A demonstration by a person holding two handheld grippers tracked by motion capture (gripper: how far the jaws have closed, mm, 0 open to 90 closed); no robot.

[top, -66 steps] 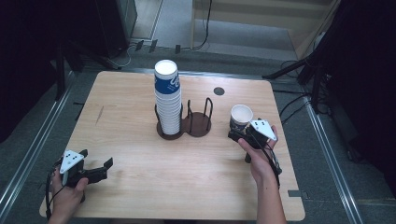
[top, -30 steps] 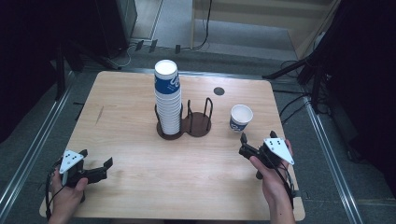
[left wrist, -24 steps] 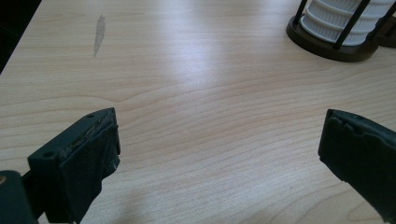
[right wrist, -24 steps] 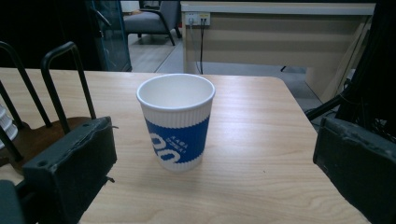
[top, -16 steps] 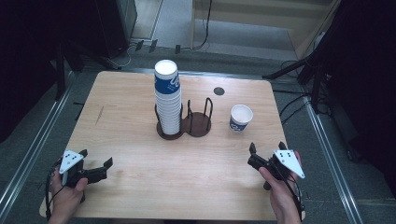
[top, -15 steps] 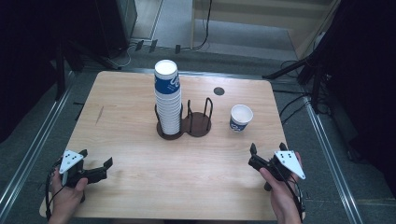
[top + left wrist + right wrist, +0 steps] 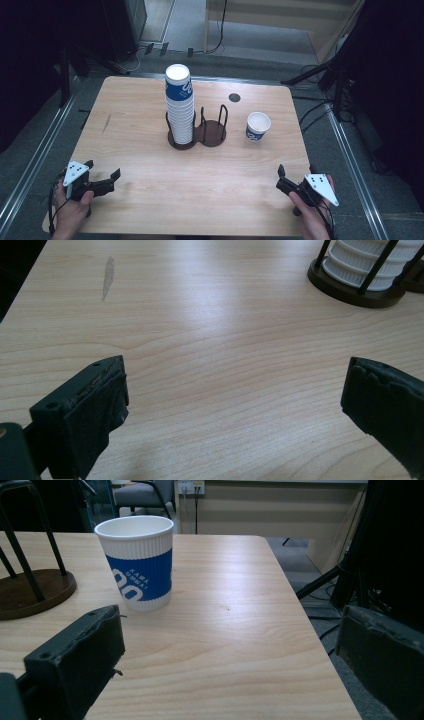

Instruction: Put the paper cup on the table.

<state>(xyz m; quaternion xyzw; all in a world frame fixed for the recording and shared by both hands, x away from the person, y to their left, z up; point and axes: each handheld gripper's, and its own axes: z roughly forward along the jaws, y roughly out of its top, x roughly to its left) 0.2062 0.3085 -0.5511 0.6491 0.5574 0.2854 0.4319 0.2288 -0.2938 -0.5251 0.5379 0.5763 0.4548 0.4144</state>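
A tall stack of white and blue paper cups [image 7: 180, 107] stands in the left ring of a dark two-ring holder [image 7: 212, 132]; the stack's base [image 7: 367, 267] appears in the left gripper view. One single cup [image 7: 258, 126] [image 7: 136, 562] stands upright on the table to the holder's right. My right gripper [image 7: 296, 173] [image 7: 227, 667] is open near the table's front right corner, well short of that cup, nothing between its jaws. My left gripper [image 7: 103, 171] [image 7: 235, 405] is open at the front left over bare wood.
The wooden table [image 7: 140, 150] has a dark round hole [image 7: 234, 98] near its back edge and a grey smear [image 7: 106, 123] [image 7: 107, 277] at the left. The holder's right ring [image 7: 30, 592] holds nothing. Cables, stands and a chair surround the table on the floor.
My right gripper has let go of the single cup and drawn back toward the front right corner, opening wide. The cup stays upright where it was set. The left gripper has not moved.
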